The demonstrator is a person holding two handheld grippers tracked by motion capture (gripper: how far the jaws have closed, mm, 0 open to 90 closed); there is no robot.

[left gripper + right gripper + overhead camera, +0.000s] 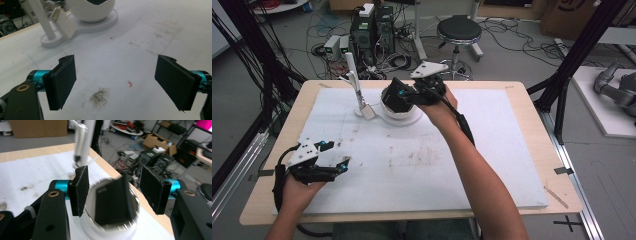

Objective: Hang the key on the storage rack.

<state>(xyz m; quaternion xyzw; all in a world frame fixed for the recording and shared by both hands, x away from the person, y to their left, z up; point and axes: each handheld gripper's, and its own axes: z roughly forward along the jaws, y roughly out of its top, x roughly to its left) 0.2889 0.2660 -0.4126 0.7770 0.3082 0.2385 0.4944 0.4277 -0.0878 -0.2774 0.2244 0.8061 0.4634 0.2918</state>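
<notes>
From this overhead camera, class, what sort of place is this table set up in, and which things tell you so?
Most likely a robotics or electronics lab: computer towers stand on the floor amid tangled cables, a round stool waits behind the table, and black metal framing surrounds it.

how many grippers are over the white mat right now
2. The left gripper hangs over the white mat's near left part, jaws open. The right gripper is at the far side, above the white bowl.
</notes>
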